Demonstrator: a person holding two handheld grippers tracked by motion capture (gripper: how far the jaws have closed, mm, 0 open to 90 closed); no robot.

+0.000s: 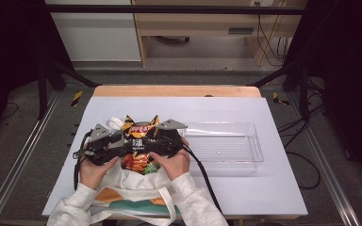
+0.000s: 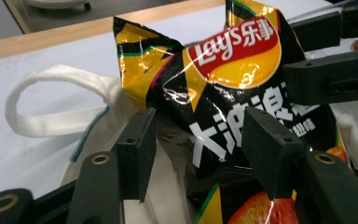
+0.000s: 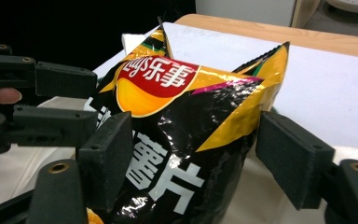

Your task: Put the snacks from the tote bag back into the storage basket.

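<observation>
A black and yellow Lay's chip bag (image 1: 140, 146) (image 2: 233, 79) (image 3: 182, 116) stands upright in the mouth of a white cloth tote bag (image 1: 132, 188) (image 2: 51, 121) (image 3: 18, 168) at the table's near edge. My left gripper (image 1: 124, 142) (image 2: 200, 149) comes in from the left, and its pads press on the bag's left part. From the right comes my right gripper (image 1: 154, 141) (image 3: 196, 158), whose jaws straddle the bag's other side with a slim gap at the far pad, so it stands open. Each gripper view shows the other gripper's jaws beside the bag.
A clear plastic tray (image 1: 257, 150) lies just right of the hands on the white mat (image 1: 245, 113). The tote's looped handle (image 2: 32, 126) rests on the mat to the left. Beyond the mat runs the table's wooden far edge (image 1: 174, 91).
</observation>
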